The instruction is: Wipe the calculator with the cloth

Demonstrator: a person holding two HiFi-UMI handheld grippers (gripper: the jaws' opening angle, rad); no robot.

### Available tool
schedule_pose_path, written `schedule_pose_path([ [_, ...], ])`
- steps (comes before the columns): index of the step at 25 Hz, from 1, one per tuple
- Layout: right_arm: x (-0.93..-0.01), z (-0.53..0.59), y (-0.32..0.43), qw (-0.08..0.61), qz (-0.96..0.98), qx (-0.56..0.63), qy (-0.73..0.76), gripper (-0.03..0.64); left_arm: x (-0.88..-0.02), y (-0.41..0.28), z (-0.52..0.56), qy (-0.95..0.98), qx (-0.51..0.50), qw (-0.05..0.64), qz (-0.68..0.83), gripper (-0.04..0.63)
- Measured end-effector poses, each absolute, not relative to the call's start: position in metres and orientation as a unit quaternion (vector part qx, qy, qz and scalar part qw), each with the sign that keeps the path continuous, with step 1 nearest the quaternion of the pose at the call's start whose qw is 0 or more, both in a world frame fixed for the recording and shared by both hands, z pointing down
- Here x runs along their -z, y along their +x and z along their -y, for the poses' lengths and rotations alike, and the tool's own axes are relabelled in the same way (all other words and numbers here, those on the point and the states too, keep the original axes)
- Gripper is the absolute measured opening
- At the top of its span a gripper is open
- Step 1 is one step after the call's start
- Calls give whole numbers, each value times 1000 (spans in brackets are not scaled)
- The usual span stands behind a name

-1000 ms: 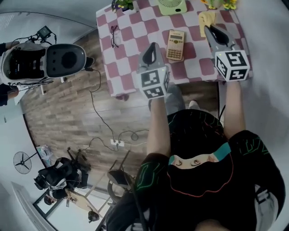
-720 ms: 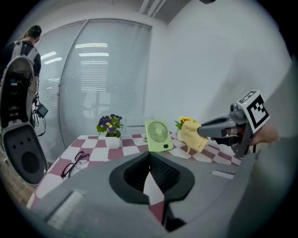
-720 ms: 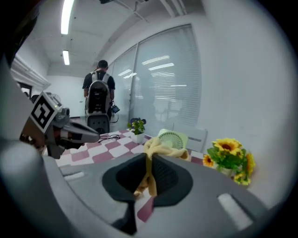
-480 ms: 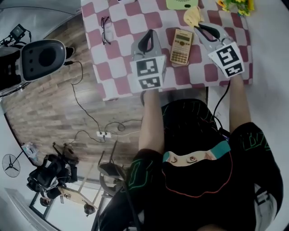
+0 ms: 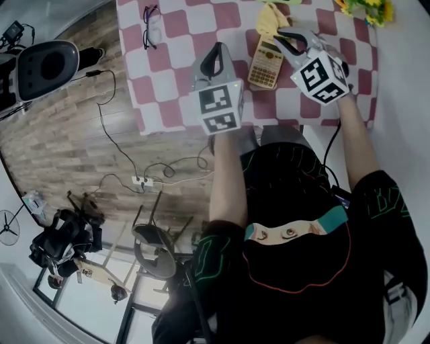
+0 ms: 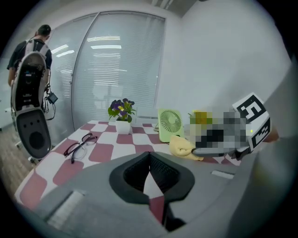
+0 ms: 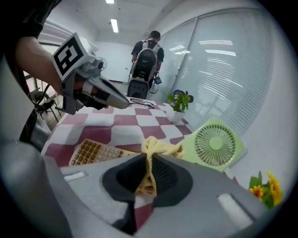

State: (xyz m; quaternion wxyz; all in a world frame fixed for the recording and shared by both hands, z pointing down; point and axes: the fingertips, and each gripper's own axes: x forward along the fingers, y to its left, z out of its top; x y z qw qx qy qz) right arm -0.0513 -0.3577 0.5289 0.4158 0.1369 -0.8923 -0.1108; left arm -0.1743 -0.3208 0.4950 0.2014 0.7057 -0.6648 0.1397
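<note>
The right gripper (image 7: 150,163) has its jaws pinched tight on the yellow cloth (image 7: 160,148), at the top right of the head view. The cloth sits at the far end of the calculator (image 5: 266,64), which lies flat on the checkered table (image 5: 175,40). The left gripper (image 6: 150,160) hangs just left of the calculator, jaws pressed together on nothing.

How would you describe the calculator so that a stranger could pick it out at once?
Find the red-and-white checked table. Just right of its centre lies the calculator. It is a flat tan slab covered in rows of small keys, unlike the soft, crumpled yellow cloth at its far end.
</note>
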Motion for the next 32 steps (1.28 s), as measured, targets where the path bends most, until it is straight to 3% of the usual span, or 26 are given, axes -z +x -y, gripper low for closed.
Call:
schedule_pose_path([
  [9, -553, 332, -55, 457, 874, 152, 68, 38, -503, -175, 297, 674, -124, 214, 696, 11],
  [32, -551, 270, -56, 433, 891, 136, 12, 38, -503, -167, 267, 649, -115, 226, 717, 11],
])
